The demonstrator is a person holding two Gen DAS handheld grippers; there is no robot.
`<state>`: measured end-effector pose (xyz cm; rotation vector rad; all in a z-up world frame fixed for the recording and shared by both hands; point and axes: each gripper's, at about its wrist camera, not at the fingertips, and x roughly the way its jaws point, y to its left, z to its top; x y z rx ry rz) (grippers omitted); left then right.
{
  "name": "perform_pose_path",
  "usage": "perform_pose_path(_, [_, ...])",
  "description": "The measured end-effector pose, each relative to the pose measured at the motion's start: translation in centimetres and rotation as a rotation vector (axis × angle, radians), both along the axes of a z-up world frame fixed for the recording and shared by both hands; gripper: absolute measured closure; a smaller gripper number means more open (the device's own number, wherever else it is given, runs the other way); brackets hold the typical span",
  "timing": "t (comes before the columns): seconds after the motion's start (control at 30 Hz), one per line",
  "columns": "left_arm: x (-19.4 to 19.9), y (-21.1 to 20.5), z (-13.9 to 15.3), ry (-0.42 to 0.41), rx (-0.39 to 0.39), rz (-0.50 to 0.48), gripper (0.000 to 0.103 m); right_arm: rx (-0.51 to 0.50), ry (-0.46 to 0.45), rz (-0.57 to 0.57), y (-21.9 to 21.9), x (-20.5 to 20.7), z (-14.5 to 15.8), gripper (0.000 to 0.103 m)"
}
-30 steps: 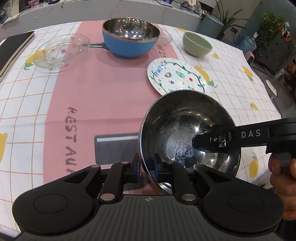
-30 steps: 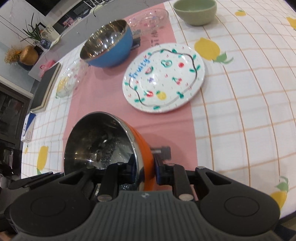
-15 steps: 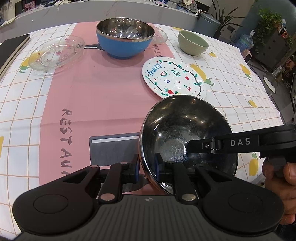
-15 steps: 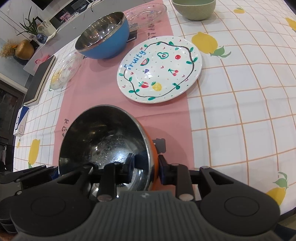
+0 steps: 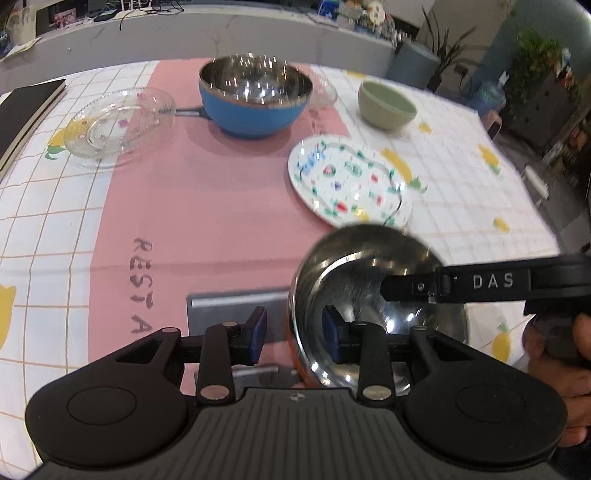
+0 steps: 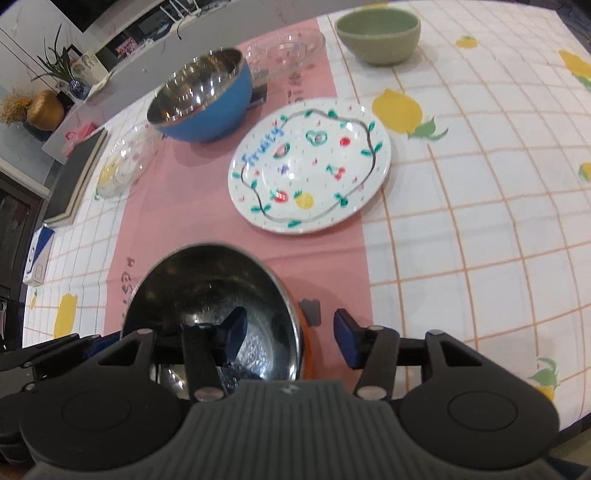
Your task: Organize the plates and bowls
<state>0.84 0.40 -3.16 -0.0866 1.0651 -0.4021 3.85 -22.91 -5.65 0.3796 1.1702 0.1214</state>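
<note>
An orange bowl with a steel inside (image 5: 373, 291) sits near the table's front edge, also in the right wrist view (image 6: 207, 291). My left gripper (image 5: 293, 338) is open with its fingers on either side of the bowl's left rim. My right gripper (image 6: 290, 338) is open with its fingers on either side of the right rim. A blue steel-lined bowl (image 5: 255, 98) stands at the back. A white fruit-pattern plate (image 6: 310, 166) lies beyond the orange bowl. A green bowl (image 6: 378, 35) is at the far right. A clear glass plate (image 5: 120, 125) lies at the far left.
A second glass dish (image 6: 286, 51) sits behind the blue bowl. A black book (image 5: 27, 118) lies at the table's left edge. A grey card (image 5: 236, 310) lies on the pink runner (image 5: 207, 206) by the left gripper. A counter and plants stand beyond the table.
Both grippers have opened off the orange bowl's rim, which they were clamping before. The bowl now sits lower and more level.
</note>
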Motion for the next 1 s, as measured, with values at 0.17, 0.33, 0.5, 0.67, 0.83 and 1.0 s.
perform_pose_path(0.17, [1.5,1.2,1.6,-0.023,-0.064,0.027,0.061,0.013,-0.035,-0.011,-0.6,0.8,1.3,0.048])
perform_pose_path(0.33, [4.1,2.1,3.2,-0.054,-0.065,0.071,0.061,-0.01,-0.097,0.001,-0.7,2.8,3.3,0.046])
perform_pose_path(0.5, [7.1,2.9,3.7,-0.051,-0.058,0.127,0.061,-0.03,-0.143,0.019,-0.5,5.9,5.1,0.044])
perform_pose_path(0.67, [10.6,3.0,3.6,-0.053,-0.064,0.179,0.061,-0.017,-0.148,0.009,-0.4,9.5,5.9,0.044])
perform_pose_path(0.83, [14.6,3.3,3.2,-0.056,-0.121,0.241,0.061,0.012,-0.133,-0.005,0.5,13.3,5.4,0.044])
perform_pose_path(1.0, [17.6,3.5,2.3,-0.038,-0.143,0.279,0.061,0.008,-0.116,-0.027,1.0,17.0,4.4,0.044])
